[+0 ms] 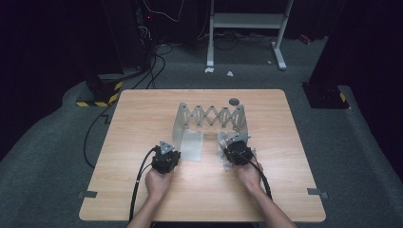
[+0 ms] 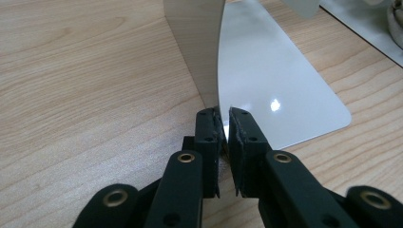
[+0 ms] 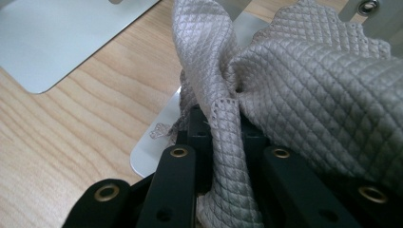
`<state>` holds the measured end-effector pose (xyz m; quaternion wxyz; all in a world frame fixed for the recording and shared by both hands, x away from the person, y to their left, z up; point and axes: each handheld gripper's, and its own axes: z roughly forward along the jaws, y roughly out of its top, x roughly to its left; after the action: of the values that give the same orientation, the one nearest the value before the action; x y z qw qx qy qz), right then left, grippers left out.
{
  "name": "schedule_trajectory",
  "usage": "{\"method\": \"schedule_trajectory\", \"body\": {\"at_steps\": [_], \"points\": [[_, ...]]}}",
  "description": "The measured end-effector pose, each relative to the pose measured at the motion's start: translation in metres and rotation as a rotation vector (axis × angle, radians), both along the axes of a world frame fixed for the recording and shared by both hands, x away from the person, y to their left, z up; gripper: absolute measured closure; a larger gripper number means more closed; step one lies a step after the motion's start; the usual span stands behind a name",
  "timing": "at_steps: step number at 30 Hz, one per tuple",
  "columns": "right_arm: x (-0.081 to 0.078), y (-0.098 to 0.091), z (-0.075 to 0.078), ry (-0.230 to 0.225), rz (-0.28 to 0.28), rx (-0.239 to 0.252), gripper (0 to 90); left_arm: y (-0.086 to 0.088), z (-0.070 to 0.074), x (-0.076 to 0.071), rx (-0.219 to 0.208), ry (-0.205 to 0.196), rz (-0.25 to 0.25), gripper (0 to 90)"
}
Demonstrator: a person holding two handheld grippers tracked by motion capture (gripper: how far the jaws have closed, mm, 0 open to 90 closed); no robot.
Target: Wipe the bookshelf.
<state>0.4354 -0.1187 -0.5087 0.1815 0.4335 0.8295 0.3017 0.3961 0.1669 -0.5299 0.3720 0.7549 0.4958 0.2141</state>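
Right gripper view: a grey quilted cloth (image 3: 304,80) with a scalloped edge is bunched up directly ahead, and one fold of it runs down between the two black jaws of the right tool (image 3: 227,128), which are clamped on that fold. The cloth lies over the rounded metal foot (image 3: 147,159) of an expanding metal rack (image 1: 211,116), on the wooden surface (image 3: 71,142).

In the left gripper view, the left tool (image 2: 225,124) has its jaws together on the lower edge of the rack's upright end plate (image 2: 195,47), right where that plate meets its flat, shiny base plate (image 2: 280,80) lying on the surface.

From the high view, the rack stands near the middle of the surface (image 1: 142,118), its scissor lattice spanning between two end plates. The left tool (image 1: 166,159) sits at the rack's left base plate, the right tool (image 1: 238,153) at the right one with the cloth (image 1: 228,164) under it. A small dark round disc (image 1: 233,101) lies behind the rack.
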Motion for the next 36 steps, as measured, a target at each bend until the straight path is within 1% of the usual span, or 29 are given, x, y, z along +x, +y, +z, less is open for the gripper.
{"method": "schedule_trajectory", "body": {"at_steps": [6, 10, 15, 20, 23, 29, 33, 36], "points": [[0.008, 0.004, 0.001, -0.001, -0.009, -0.007, 80.9, 0.0, 0.0, 0.0, 0.002, -0.001, 0.0, 81.9], [0.011, 0.002, 0.0, -0.012, -0.015, -0.015, 80.9, 0.0, 0.0, 0.0, 0.001, 0.0, 0.0, 81.9], [0.014, -0.005, 0.001, -0.005, -0.041, -0.011, 80.9, 0.0, 0.0, 0.0, 0.0, 0.0, 0.0, 81.9], [0.016, -0.003, 0.0, -0.006, -0.046, -0.006, 80.6, 0.0, 0.0, 0.0, 0.003, -0.001, 0.0, 82.0], [0.019, -0.002, 0.001, 0.005, -0.049, -0.002, 80.6, 0.0, 0.0, 0.0, 0.0, 0.0, 0.001, 82.0], [0.027, 0.0, 0.002, 0.008, -0.06, -0.004, 80.6, 0.0, 0.0, 0.0, -0.001, 0.0, 0.001, 82.0], [0.029, -0.003, 0.001, 0.002, -0.064, -0.006, 80.6, 0.0, 0.0, 0.0, 0.0, 0.0, 0.0, 82.0], [0.03, -0.006, 0.002, 0.007, -0.075, -0.003, 80.5, 0.0, 0.0, 0.0, 0.001, -0.001, 0.001, 82.0]]}}
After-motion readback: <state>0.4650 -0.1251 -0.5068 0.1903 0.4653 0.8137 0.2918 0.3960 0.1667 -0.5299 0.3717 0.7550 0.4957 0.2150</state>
